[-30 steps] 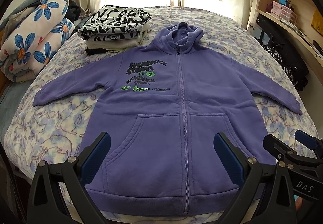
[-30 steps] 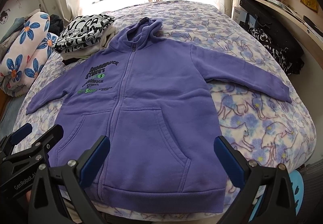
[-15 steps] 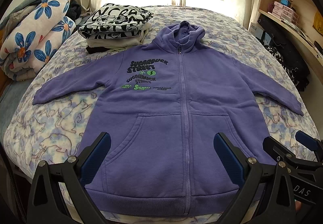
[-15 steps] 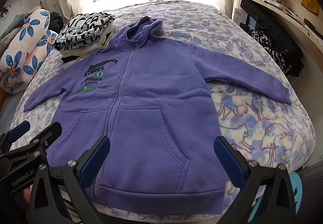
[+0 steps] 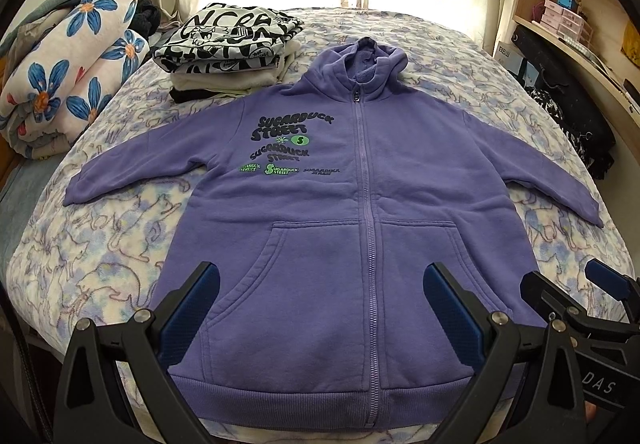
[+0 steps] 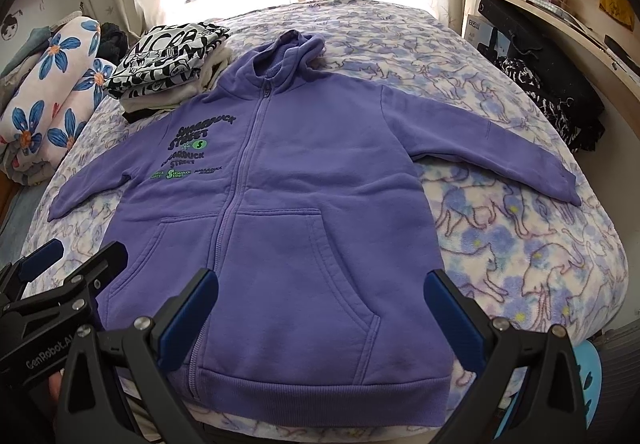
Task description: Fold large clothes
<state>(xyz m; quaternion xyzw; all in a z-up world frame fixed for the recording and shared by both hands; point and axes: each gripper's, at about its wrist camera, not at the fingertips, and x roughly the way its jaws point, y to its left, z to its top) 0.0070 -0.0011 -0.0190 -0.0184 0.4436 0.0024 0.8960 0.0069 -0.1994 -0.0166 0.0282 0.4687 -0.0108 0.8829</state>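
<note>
- Both views sit slightly further back from the purple zip hoodie (image 5: 360, 244) than a second ago; more of its ribbed hem shows.
- Left gripper (image 5: 320, 308) hangs wide open and empty above the hem; right gripper (image 6: 322, 308) likewise.
- Hoodie lies flat, front up, sleeves spread, on the cat-print bed (image 5: 100, 264).
- Folded clothes stack (image 5: 228, 48) sits beyond its shoulder.
- Only the right view shows a blue object (image 6: 588, 376) below the bed edge.
</note>
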